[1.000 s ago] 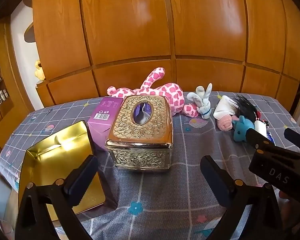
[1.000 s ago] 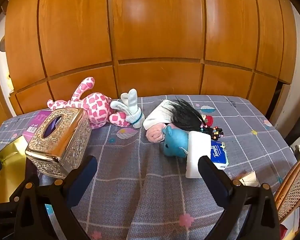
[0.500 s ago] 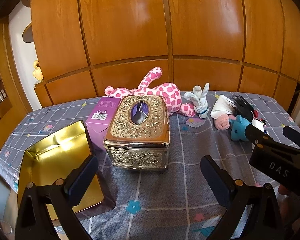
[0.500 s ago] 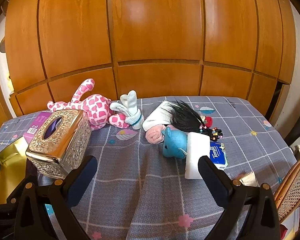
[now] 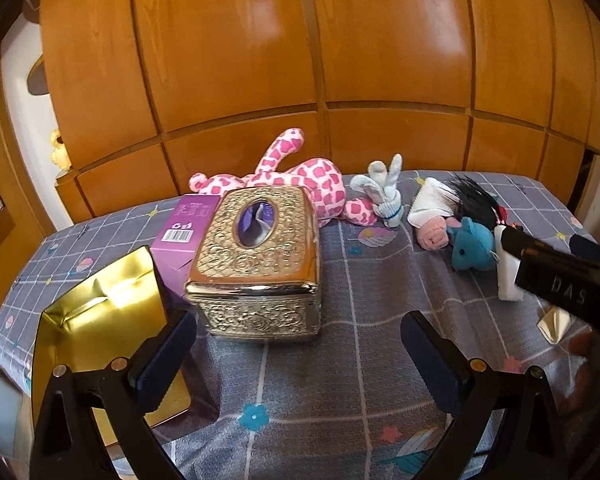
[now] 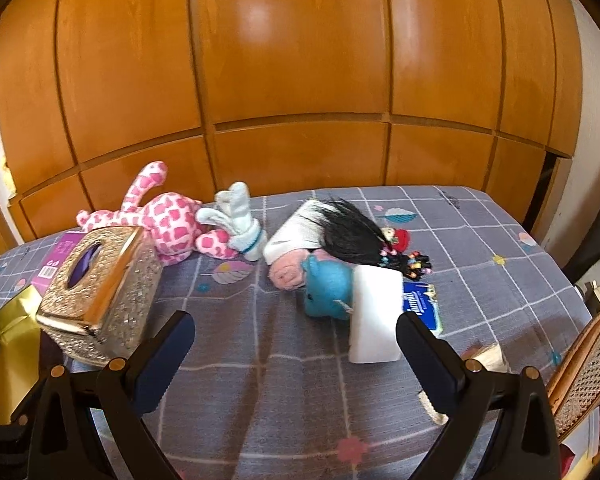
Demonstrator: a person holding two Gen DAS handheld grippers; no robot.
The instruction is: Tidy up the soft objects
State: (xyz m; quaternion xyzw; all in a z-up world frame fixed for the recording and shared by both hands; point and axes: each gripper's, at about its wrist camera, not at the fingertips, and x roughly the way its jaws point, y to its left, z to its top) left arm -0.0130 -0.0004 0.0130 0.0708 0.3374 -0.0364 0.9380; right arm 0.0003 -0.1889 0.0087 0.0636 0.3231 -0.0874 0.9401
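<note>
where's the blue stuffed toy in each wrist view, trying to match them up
Left wrist view: the blue stuffed toy lies right of centre on the table, just left of the right claw's arm.
Right wrist view: the blue stuffed toy sits near the middle, against the white block.
Shared landmark: the ornate gold tissue box, left of the toy in both views.

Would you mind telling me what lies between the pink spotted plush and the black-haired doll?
A small white sock bunny with a blue band lies between the pink spotted plush and the black-haired doll, clearest in the right wrist view.
</note>
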